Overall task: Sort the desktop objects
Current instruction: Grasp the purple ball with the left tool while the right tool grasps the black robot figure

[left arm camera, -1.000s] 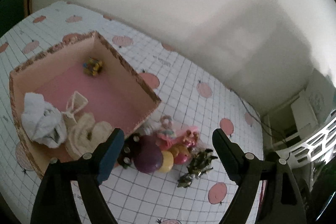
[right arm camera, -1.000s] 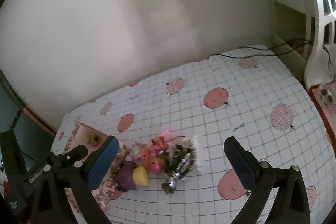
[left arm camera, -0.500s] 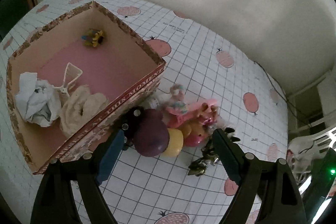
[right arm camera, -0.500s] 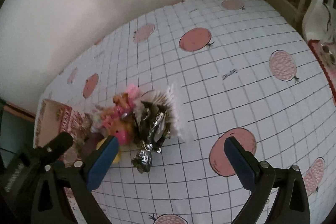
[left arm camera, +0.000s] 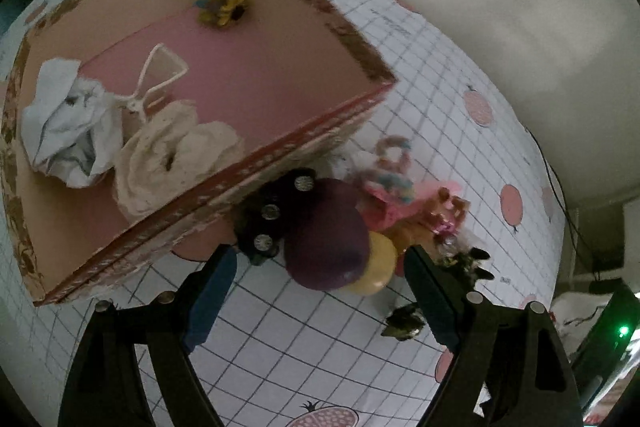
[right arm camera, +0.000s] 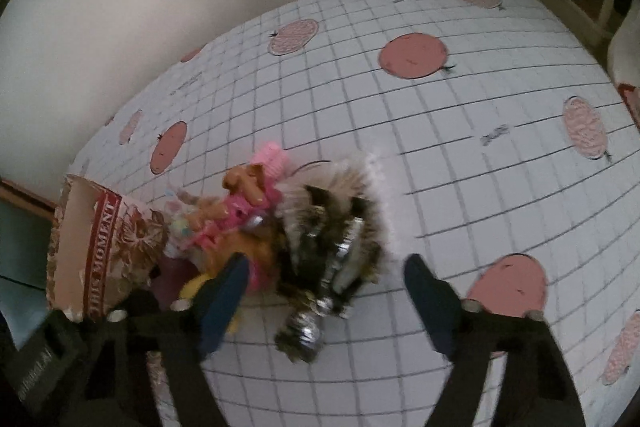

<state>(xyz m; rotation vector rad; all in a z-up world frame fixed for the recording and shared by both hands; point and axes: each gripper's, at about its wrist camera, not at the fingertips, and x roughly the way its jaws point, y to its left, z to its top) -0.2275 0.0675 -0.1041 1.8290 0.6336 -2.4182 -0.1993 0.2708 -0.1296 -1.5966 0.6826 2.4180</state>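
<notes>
Pick step — both grippers over the toy heap beside the box (left arm camera: 304,143). Left gripper (left arm camera: 320,291) spread, straddling the purple ball (left arm camera: 326,239). Right gripper (right arm camera: 324,293) closing around the tinsel bundle (right arm camera: 332,259), not yet pinching. Next: squeeze, lift to box.

blurred: tinsel bundle (right arm camera: 328,267) | hidden: black item (left arm camera: 276,215) partly under box (left arm camera: 328,27) | cut off: box, left edge

Open left tool (left arm camera: 320,281) over purple ball (left arm camera: 326,237)

the box (right arm camera: 105,247) has "moment" in white letters on its red side band.
</notes>
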